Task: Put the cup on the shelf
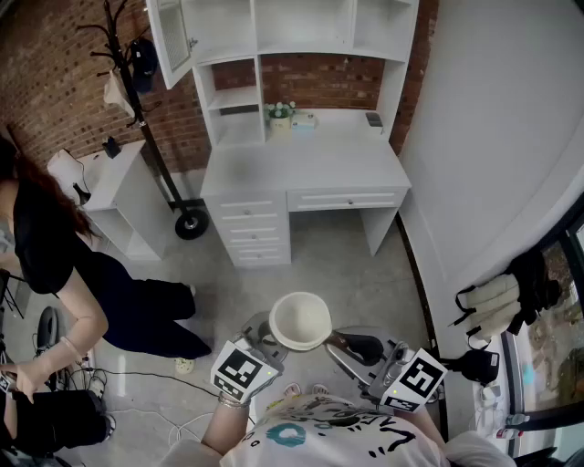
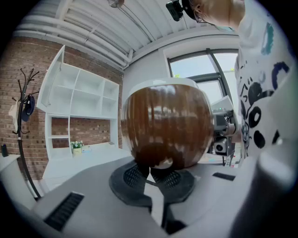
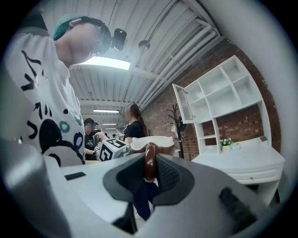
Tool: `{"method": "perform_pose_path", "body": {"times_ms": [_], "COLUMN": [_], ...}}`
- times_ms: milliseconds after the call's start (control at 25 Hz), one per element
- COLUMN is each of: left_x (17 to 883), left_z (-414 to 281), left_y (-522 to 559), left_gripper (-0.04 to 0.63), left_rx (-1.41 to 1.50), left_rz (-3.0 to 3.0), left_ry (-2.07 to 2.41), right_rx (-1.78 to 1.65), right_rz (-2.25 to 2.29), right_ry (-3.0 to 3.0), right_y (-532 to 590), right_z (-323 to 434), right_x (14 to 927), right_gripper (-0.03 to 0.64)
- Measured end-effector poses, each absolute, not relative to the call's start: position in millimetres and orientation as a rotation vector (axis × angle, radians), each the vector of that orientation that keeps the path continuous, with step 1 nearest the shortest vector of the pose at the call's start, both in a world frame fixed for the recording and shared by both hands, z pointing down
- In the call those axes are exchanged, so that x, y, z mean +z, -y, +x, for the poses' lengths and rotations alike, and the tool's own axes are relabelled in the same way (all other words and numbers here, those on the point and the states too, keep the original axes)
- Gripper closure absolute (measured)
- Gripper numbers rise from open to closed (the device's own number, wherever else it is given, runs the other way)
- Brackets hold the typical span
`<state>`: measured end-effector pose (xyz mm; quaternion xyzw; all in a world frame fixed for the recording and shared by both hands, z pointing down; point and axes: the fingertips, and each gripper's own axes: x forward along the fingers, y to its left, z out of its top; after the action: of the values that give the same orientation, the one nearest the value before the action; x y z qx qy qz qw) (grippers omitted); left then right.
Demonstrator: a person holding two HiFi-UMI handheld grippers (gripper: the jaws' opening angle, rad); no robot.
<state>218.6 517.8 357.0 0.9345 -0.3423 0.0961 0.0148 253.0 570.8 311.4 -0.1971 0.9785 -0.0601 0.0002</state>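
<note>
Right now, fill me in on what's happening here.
A person holds a brown cup, white inside, between two grippers, standing back from the white desk. The right gripper is clamped on the cup's handle. The left gripper is closed at the cup's base. The shelf unit above the desk is some way ahead, so the cup is not placed yet. Off to the left stands another person.

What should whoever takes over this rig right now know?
Left tool: shut on the base of the cup.
Right tool: shut on its handle.
The cup is upright in the air, well short of the white desk and the shelf above it.
Done: cup picked up.
Left: carry it over, set it on the shelf, open both tools.
</note>
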Motion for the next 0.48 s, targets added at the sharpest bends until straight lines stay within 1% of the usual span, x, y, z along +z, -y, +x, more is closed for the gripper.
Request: {"method": "perform_pose_path", "body": {"times_ms": [480], "left_x": [354.9], "left_z": [219.8], "left_y": [-534.4], "left_gripper": [0.578], "left_rx": [0.308], "left_rz": [2.896], "left_ry": [1.085], "right_rx": [-0.184], "right_rz": [-0.604], "right_ry": [-3.084], "right_y": [-586.7], "right_z": [254.7], "right_x": [307.8], "right_gripper": [0.555]}}
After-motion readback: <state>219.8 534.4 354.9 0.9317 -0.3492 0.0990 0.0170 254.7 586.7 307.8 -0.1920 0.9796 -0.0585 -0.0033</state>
